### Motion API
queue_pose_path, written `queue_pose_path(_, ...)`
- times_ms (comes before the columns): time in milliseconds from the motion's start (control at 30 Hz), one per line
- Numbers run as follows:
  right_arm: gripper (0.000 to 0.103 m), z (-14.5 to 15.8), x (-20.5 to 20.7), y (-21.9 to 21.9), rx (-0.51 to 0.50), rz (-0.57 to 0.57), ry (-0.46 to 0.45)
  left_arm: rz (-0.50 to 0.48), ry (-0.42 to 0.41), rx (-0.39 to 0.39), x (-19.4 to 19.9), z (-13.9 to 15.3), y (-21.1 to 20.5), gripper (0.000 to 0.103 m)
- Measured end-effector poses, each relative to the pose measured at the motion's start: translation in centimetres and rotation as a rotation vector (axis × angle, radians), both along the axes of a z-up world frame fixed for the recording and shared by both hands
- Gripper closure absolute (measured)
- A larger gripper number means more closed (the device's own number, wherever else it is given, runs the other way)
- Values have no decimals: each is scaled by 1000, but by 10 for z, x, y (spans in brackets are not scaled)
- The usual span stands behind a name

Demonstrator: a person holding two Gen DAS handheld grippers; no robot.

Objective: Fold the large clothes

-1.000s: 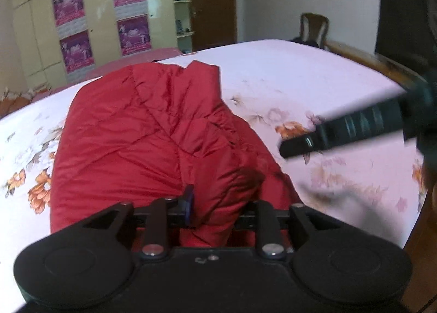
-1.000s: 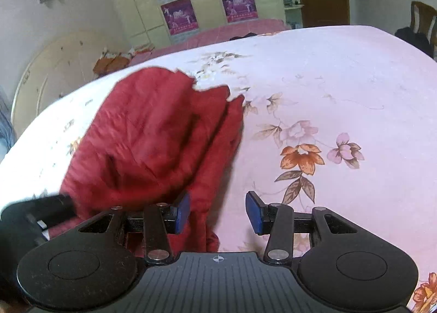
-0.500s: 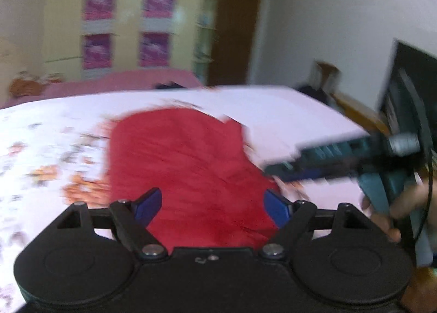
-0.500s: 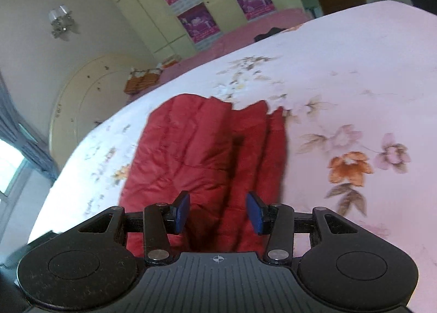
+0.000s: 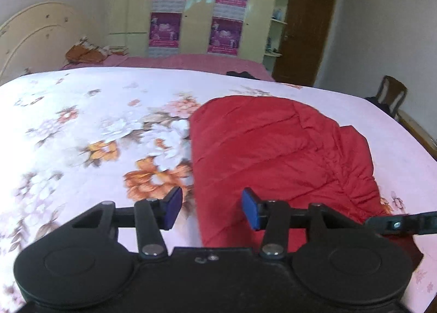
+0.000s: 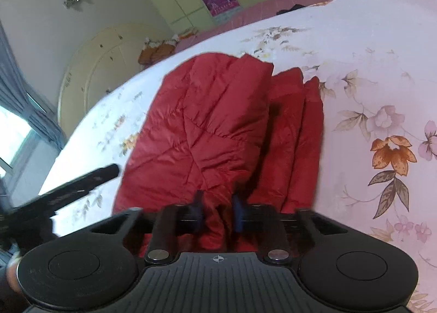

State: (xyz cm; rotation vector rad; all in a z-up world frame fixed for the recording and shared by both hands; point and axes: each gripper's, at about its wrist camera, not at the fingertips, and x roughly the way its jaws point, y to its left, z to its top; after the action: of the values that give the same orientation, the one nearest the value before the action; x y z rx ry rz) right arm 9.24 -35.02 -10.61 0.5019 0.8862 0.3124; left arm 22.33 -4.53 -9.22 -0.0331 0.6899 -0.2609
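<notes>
A red quilted jacket (image 5: pixel 273 154) lies folded on the floral bedspread (image 5: pixel 82 127). My left gripper (image 5: pixel 211 210) is open and empty, with its blue pads astride the jacket's near left edge. In the right wrist view the jacket (image 6: pixel 207 127) lies in a bundle with folded layers on its right side. My right gripper (image 6: pixel 217 213) is shut on a fold of the jacket's near edge. A finger of the right gripper shows at the right edge of the left wrist view (image 5: pixel 401 224). The left gripper shows at the left of the right wrist view (image 6: pixel 68 184).
The bed fills both views. A wardrobe with purple posters (image 5: pixel 196 9), a brown door (image 5: pixel 306 31) and a wooden chair (image 5: pixel 390 94) stand beyond it. A cream headboard (image 6: pixel 103 67) and a window with a blue curtain (image 6: pixel 19 110) are on the left.
My left gripper let go of the jacket, opened and swung to its left edge. My right gripper moved in and closed on the jacket's near edge.
</notes>
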Motion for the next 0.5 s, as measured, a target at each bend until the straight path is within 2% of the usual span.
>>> queue_pose_path(100, 94, 12, -12, -11, -40, -24, -62, -47, -28, 20, 5, 1, -17, 57)
queue_pose_path(167, 94, 9, -19, -20, -52, -45, -63, -79, -43, 40, 11, 1, -30, 57)
queue_pose_path(300, 94, -27, -20, -31, -51, -87, 51, -134, 12, 53, 26, -15, -54, 55)
queue_pose_path(367, 94, -36, -20, -33, -38, -95, 75, -142, 35, 76, 29, -26, -61, 55)
queue_pose_path(500, 87, -30, -19, -36, -50, -87, 88, -147, 43, 85, 27, -34, -60, 55)
